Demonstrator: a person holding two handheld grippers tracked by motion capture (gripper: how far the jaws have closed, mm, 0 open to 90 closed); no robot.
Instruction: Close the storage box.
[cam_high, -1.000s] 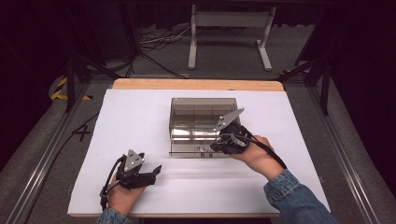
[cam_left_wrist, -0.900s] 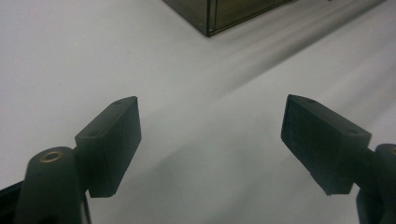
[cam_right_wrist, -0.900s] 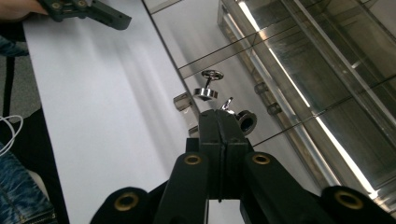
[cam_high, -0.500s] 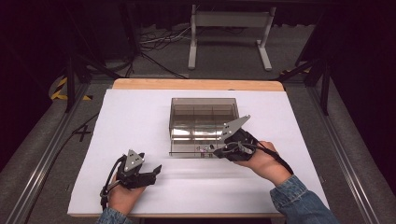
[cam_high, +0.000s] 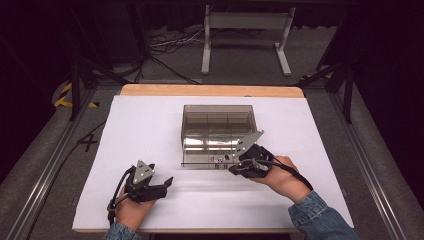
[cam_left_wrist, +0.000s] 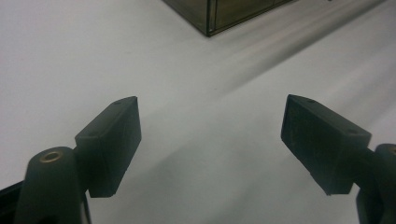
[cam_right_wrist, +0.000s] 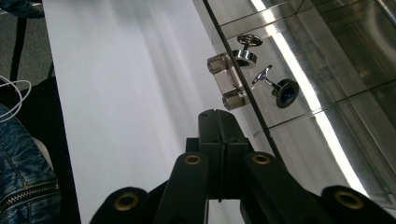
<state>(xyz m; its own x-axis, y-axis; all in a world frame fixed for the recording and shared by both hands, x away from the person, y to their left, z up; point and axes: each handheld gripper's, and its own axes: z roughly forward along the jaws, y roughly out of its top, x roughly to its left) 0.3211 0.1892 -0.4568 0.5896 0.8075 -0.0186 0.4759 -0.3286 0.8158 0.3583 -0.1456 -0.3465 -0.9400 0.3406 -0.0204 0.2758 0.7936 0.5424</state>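
A smoky clear box (cam_high: 217, 120) stands mid-table, and its low drawer (cam_high: 205, 156) appears drawn out toward the near edge. Two silver cufflinks (cam_right_wrist: 245, 52) (cam_right_wrist: 279, 89) lie inside it, behind the clear front handle (cam_right_wrist: 226, 82). My right gripper (cam_right_wrist: 219, 117) is shut with nothing between its jaws, its tip just short of that handle. In the high view the right gripper (cam_high: 233, 169) sits at the drawer's front right corner. My left gripper (cam_high: 166, 183) rests on the table at the front left, apart from the box. The left gripper (cam_left_wrist: 210, 135) stands open over bare white surface.
The white table top (cam_high: 150, 125) reaches a wooden strip (cam_high: 210, 90) at the far edge. Dark floor, cables and a metal stand (cam_high: 245, 35) lie beyond. A denim sleeve (cam_high: 320, 215) comes in at the bottom right.
My right hand and its gripper have drifted slightly right and toward the near edge along the drawer front. The left gripper has stayed put.
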